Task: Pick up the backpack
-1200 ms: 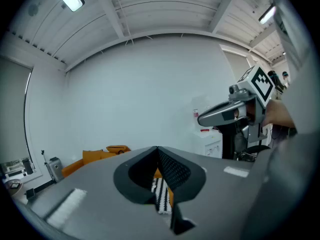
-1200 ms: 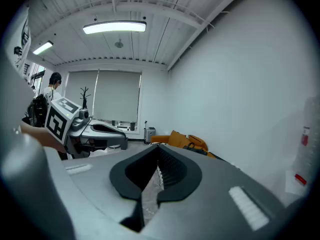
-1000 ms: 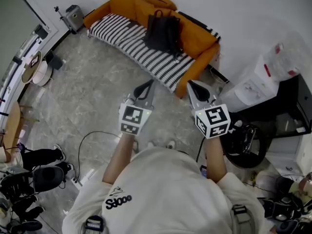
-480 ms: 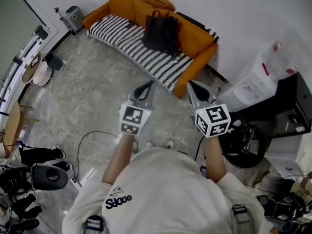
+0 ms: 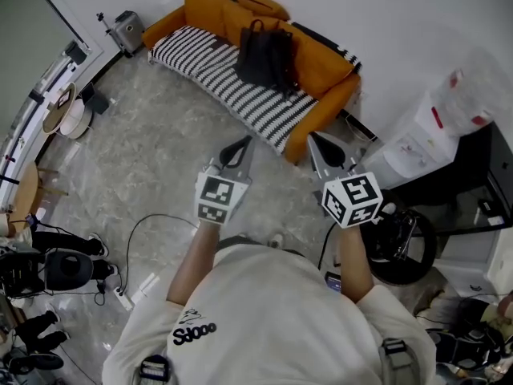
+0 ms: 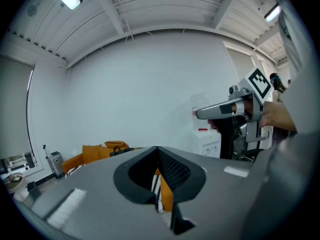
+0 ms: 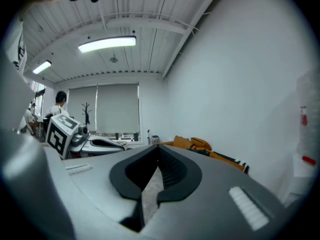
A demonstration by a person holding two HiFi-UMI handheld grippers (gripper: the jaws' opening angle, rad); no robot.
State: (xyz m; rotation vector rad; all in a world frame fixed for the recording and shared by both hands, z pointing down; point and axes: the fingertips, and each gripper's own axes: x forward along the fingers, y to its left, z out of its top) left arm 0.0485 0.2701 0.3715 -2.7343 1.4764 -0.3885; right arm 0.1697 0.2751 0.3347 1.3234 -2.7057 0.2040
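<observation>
Hard to see: backpack (image 5: pixel 267 54) only a small dark shape in both gripper views | Backpack: upright on striped sofa (image 5: pixel 325 70) seat, well apart from both grippers | Left gripper (image 5: pixel 243 141): jaws together, empty | Right gripper (image 5: pixel 315 140): jaws together, empty | Around: floor (image 5: pixel 144 151) between person and sofa; dispenser (image 5: pixel 409 147) at right; cable (image 5: pixel 138 233) near feet

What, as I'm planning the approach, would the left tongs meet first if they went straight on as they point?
Probably the sofa, at its striped front edge just short of the backpack. Only bare floor seems to lie between, though depth is unclear.
</observation>
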